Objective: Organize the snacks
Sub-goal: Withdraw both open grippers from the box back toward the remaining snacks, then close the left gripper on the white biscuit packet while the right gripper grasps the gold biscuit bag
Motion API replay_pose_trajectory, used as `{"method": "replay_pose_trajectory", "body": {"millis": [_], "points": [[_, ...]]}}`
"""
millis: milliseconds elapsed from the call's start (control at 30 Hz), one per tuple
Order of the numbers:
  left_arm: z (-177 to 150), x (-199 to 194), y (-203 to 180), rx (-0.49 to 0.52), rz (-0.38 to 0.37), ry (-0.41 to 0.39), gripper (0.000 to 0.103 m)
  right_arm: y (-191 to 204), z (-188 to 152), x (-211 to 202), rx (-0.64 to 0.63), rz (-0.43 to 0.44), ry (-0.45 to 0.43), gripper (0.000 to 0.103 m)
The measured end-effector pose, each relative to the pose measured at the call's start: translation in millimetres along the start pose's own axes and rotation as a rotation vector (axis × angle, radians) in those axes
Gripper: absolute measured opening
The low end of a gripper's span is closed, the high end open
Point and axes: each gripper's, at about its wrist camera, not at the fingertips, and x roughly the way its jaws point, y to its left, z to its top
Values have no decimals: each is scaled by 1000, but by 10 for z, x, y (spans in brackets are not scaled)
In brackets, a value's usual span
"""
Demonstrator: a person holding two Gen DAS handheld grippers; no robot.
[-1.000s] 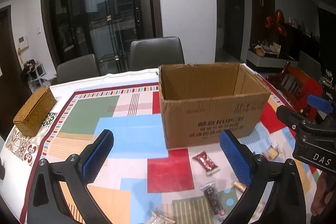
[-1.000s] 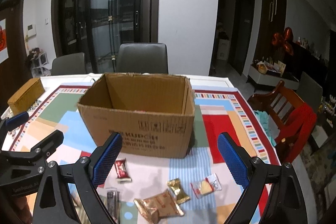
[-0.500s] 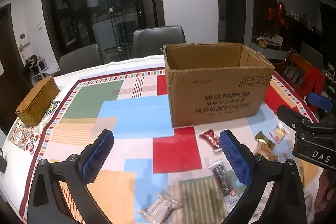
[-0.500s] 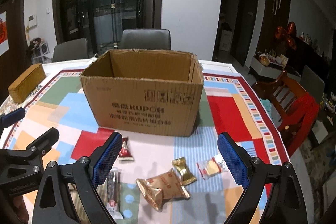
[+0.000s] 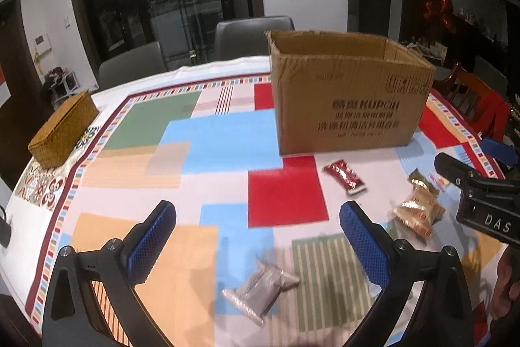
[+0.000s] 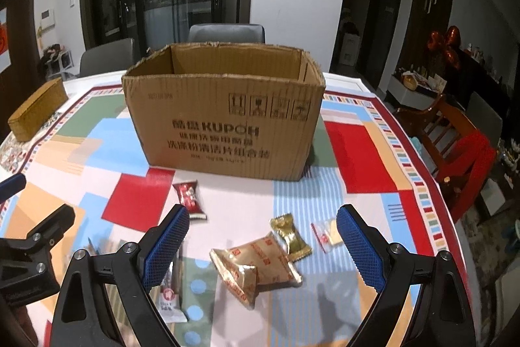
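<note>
From the left wrist view, the left hand-held gripper is wide open and holds nothing. Its two blue pads hang above the worktop, which has a cloth with many colored squares. A big brown box stands on the worktop, past the gripper and a bit to the right. Its top is open. Below the gripper lies a clear snack pack. It looks blurry. A red snack pack lies just in front of the box. A gold snack bag lies further right, near the black body of the right hand-held gripper at the edge. A woven basket sits far off on the left side of the worktop, well apart from the snacks.

From the right wrist view, the right hand-held gripper is wide open too, and nothing is in it. The box stands straight ahead, in the middle of the worktop. The red snack pack lies in front of the box, just past the left pad. Between the two pads lies the gold snack bag. A small gold candy touches its upper right side. A small clear pack with a cracker lies just beside the right pad. A long pack lies partly hidden under the left finger. A gray chair stands behind the box.
</note>
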Motion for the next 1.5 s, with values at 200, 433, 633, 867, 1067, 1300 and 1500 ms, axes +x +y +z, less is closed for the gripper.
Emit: {"method": "replay_pose_trajectory", "body": {"millis": [200, 433, 633, 867, 1067, 1300, 1500], "points": [[-190, 43, 21, -6, 14, 47, 103, 22, -124, 89, -3, 1, 39, 93], [-367, 129, 79, -24, 24, 98, 102, 88, -273, 187, -26, 2, 79, 93], [-488, 195, 84, -20, 24, 134, 103, 115, -352, 262, -35, -3, 104, 93], [-605, 305, 100, -22, 26, 175, 102, 140, -412, 372, -46, -11, 129, 93], [-663, 416, 105, -23, 30, 203, 102, 163, -450, 469, -58, -22, 150, 93], [-702, 540, 103, -20, 29, 228, 94, 178, -471, 592, -63, -29, 175, 93], [-695, 618, 122, -48, 10, 254, 72, 178, -487, 695, -54, -20, 196, 93]]}}
